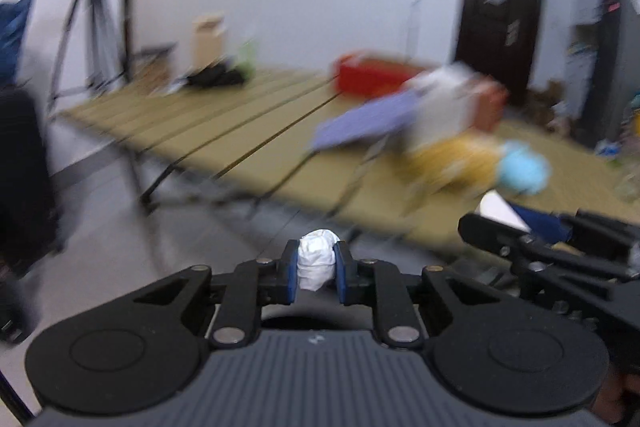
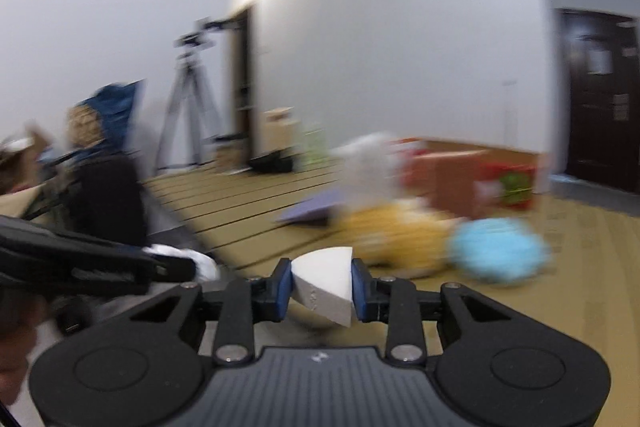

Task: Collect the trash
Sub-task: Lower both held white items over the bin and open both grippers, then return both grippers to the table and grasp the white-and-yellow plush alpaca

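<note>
L gripper [image 1: 317,273] clamped on white paper wad [image 1: 317,259]; slatted table [image 1: 224,123] beyond, blurred.

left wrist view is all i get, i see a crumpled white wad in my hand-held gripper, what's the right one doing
Observer: The right hand-held gripper is shut on a white wedge-shaped piece, pinched between its blue pads.
Operator: is the wedge squashed like my wad
Observer: No, it keeps flat faces and sharp edges, and it sits tilted, its lower corner hanging below the pads.
Operator: anything left of the table i can't see
Observer: Yes, a tripod carrying a camera stands by the wall, with a blue bag nearer the left edge.
</note>
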`<state>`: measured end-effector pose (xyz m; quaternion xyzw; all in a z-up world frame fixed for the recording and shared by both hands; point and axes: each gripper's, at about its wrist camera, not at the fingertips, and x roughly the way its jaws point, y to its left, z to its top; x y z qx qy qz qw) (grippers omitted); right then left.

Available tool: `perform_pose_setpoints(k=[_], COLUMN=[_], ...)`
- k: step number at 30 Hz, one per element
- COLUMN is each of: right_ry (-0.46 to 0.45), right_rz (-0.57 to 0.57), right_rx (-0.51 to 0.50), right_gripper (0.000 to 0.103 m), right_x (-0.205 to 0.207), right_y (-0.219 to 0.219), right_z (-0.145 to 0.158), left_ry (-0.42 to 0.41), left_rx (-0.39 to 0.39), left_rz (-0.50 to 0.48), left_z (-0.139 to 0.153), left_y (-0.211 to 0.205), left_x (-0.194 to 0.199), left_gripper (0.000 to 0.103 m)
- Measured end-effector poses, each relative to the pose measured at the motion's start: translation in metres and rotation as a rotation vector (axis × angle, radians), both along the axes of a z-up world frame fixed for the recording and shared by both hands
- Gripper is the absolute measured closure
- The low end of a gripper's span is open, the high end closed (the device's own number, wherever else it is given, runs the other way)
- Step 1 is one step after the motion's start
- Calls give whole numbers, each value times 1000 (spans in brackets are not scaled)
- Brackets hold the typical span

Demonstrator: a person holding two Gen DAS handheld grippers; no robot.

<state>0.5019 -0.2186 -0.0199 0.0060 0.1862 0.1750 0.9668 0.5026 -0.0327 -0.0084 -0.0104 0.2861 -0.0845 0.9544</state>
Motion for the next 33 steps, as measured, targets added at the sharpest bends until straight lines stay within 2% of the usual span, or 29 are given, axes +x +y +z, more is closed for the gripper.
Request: perform_pose_setpoints(k=[2,6,9,12,15,17,18,19,20,21,23,27,33], right_ry=[101,425,545,622,655,658,654,640,628,612,598,593,585], right_rz=[73,135,123,79,32,17,9,0,-12,-23,-28,-14,-3], right_rx=[-3,-75,-109,-105,-98,-84,-80,-83,-92,-99,-95,-85,-97], right_gripper=[72,72,72,72,71,67,66,62,53,49,45,43,43], right_x=[11,43,58,72,82,88,90,92,91,92,98,102,102], right_y=[27,67,78,74,69,63,61,59,56,55,53,51,54], right_z=[-11,-55,-87,-107,-118,-123,-125,-125,-127,-126,-127,-124,-121], left_ry=[99,327,428,471,473,472,474,477,485,487,494,508,500], left_rx=[-4,-95,-137,-175,-196,-189,-186,-184,-172,-155,-126,-140,-123], left_rz=[60,154,185,189,156,130,123,115,123,138,148,170,189], left_z=[-21,-69,-96,-106,-106,-109,-111,-115,-118,-122,-125,-129,-128], left_y=[32,84,102,100,85,73,68,64,61,57,56,60,60], left_x=[1,6,12,23,36,43,46,50,54,58,61,67,70], left_gripper=[85,85,85,85,83,82,75,57,49,45,45,40,39])
